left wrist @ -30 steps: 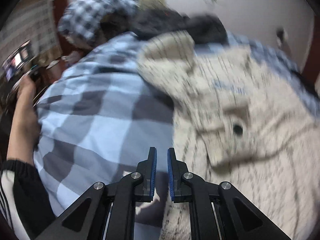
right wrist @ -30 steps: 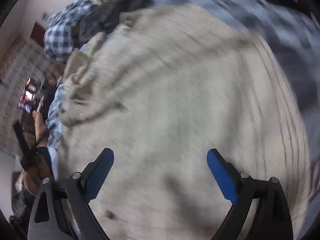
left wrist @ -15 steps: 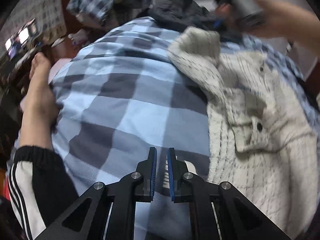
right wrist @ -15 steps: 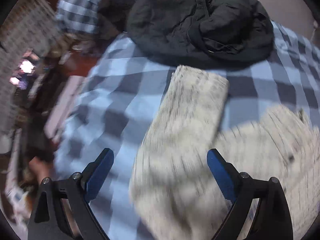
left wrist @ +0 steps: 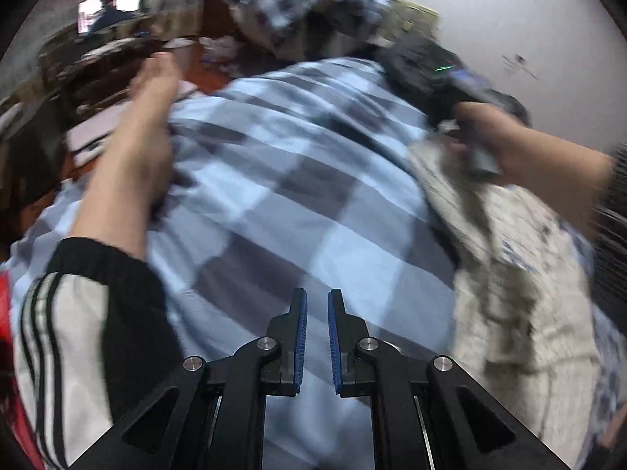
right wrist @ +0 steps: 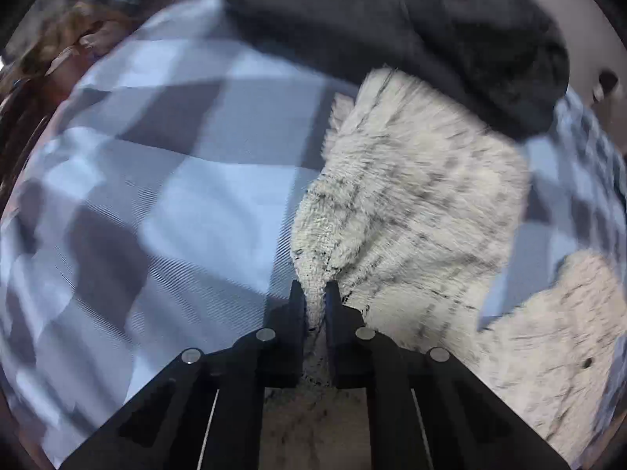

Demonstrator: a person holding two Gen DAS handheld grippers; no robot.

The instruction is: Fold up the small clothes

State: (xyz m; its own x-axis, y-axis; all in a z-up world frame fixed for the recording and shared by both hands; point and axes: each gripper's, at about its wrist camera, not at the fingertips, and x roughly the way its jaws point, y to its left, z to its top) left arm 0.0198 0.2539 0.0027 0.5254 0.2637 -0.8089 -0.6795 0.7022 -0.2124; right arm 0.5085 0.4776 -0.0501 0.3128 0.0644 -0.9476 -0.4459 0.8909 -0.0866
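Between the right gripper's (right wrist: pixel 314 293) closed jaws: one fold of cream knit garment (right wrist: pixel 411 211), lying on blue checked bedcover (right wrist: pixel 164 203). Left gripper (left wrist: pixel 316 313): jaws nearly shut, nothing between them, over the bedcover. Beyond: dark jacket (right wrist: pixel 431 31); bare foot (left wrist: pixel 137 149) at left.

The right tongs (right wrist: pixel 314 290), wide open 0.5 s ago, now pinch the cream jacket (right wrist: pixel 411 211) sleeve edge; the left tongs (left wrist: pixel 316 301) hover farther from it.
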